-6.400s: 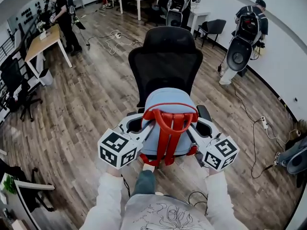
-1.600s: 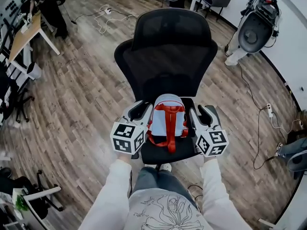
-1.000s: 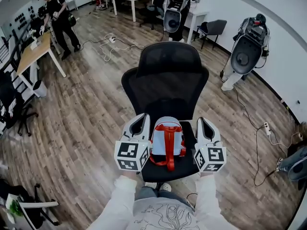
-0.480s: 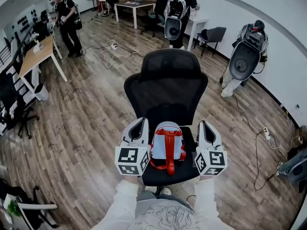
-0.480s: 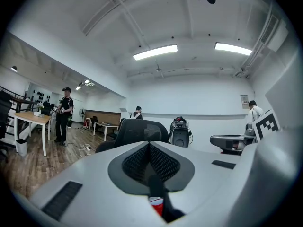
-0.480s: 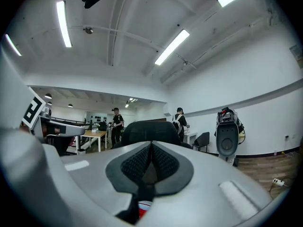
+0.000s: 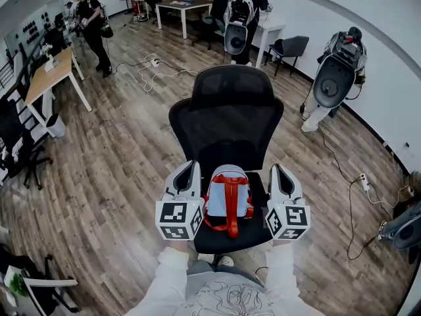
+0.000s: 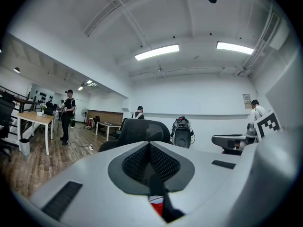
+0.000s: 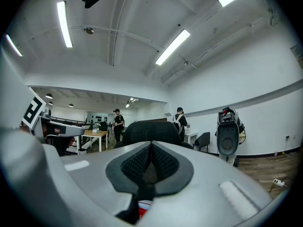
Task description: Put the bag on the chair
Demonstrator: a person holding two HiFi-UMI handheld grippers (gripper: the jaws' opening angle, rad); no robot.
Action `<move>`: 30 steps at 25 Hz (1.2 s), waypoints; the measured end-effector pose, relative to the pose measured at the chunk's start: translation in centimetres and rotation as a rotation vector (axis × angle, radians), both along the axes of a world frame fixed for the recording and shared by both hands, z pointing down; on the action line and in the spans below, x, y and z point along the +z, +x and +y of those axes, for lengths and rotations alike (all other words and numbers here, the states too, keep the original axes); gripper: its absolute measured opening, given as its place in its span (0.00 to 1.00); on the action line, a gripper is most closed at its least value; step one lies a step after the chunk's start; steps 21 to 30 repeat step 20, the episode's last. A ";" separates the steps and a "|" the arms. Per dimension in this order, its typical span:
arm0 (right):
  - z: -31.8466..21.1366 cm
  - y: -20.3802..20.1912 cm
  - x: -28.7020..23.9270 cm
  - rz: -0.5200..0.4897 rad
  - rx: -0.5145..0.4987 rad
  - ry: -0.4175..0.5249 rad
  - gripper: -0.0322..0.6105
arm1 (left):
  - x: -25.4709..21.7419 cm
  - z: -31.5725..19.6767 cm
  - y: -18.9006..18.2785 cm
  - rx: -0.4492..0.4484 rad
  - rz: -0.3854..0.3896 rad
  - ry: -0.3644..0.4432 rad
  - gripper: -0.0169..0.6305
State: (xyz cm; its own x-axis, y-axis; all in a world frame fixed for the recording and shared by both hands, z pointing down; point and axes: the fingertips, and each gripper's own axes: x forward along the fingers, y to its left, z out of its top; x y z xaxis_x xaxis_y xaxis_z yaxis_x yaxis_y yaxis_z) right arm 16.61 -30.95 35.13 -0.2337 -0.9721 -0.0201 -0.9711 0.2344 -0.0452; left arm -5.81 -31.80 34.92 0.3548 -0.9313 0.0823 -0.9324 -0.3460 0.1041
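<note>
Head view: bag (image 7: 227, 196) over chair (image 7: 227, 120) seat; left gripper (image 7: 189, 170), right gripper (image 7: 277, 172) fingers pinched shut on its straps. Risk: strap snags on release, drags bag off near edge.

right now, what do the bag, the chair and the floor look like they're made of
Bag: likely woven cloth, matte light blue, red webbing straps; soft rounded outline.
Chair: black, back looks like mesh on a plastic frame, dull.
Floor: wood-grain planks with seams, faint sheen; real wood or laminate, cannot tell.
</note>
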 end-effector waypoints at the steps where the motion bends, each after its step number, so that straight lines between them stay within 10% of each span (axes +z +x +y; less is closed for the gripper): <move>1: 0.0 0.1 0.0 0.000 0.000 0.000 0.07 | 0.0 0.0 0.0 -0.001 0.001 0.000 0.04; 30: 0.6 0.4 0.2 -0.017 0.008 -0.008 0.07 | 0.7 0.8 -0.4 -0.017 0.000 -0.011 0.04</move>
